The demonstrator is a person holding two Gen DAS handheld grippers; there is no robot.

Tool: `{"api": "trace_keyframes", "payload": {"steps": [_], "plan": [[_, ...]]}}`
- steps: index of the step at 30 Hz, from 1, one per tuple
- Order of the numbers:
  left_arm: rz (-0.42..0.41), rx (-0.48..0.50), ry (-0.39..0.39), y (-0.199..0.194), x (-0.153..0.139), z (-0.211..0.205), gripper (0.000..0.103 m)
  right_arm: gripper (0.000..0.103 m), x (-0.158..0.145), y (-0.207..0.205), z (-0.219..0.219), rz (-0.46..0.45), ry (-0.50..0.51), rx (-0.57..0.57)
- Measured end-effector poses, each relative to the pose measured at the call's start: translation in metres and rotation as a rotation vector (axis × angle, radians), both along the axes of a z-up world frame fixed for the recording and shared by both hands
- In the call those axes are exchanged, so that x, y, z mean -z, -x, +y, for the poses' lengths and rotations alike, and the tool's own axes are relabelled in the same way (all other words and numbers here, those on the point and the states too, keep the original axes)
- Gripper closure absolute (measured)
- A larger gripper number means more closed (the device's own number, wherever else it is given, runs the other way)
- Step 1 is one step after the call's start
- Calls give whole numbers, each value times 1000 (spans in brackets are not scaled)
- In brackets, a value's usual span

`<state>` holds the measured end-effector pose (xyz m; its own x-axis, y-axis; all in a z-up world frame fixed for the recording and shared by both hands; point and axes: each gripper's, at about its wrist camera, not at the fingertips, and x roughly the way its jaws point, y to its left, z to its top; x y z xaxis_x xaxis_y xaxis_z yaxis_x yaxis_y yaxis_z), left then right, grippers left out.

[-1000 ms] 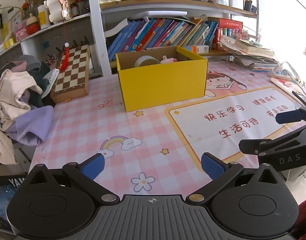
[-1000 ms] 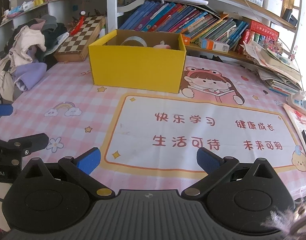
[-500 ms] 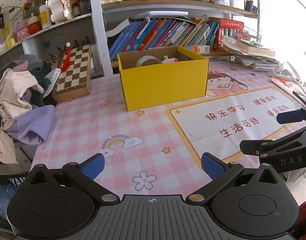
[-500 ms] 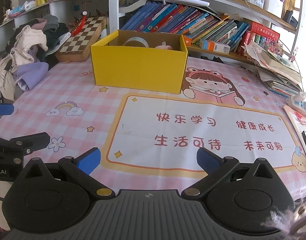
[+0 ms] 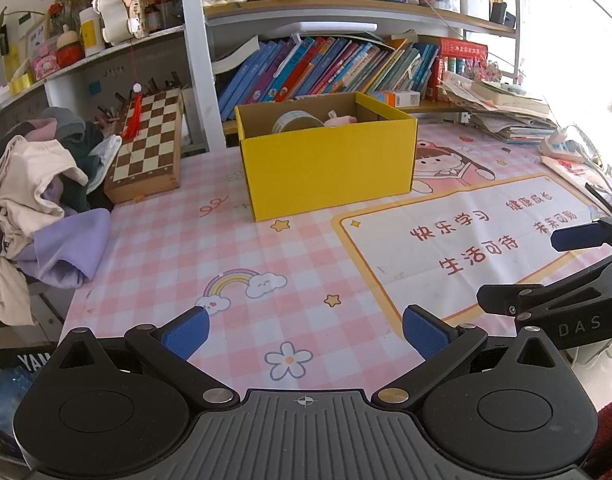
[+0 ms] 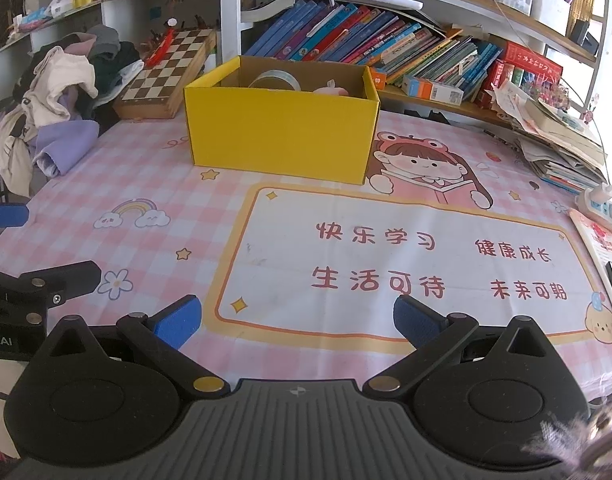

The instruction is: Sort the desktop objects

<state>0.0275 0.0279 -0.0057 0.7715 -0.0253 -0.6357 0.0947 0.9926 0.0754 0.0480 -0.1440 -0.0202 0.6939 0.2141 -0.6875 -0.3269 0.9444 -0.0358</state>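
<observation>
Both tongs spread and empty above the pink desk mat.

Left gripper (image 5: 303,330) gapes wide; the yellow box (image 5: 330,166), holding a tape roll (image 5: 297,122) and pink item (image 5: 340,120), sits well ahead between both tongs; right gripper (image 6: 297,320) gapes likewise.

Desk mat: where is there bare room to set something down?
Free: the white panel in front of the yellow box, and the pink checks between box and clothes pile. Crowded: the chessboard corner and the paper stack.
</observation>
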Motion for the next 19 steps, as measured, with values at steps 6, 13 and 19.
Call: {"api": "trace_keyframes", "payload": {"steps": [6, 13, 19], "plan": [[5, -3, 3, -1, 0, 0, 0, 0, 0, -2, -1, 3, 1, 0], [-17, 10, 34, 1, -1, 2, 0, 0, 2, -3, -1, 8, 4, 2], [-25, 12, 33, -1, -2, 1, 0, 0, 2, -6, 0, 15, 10, -4]]}}
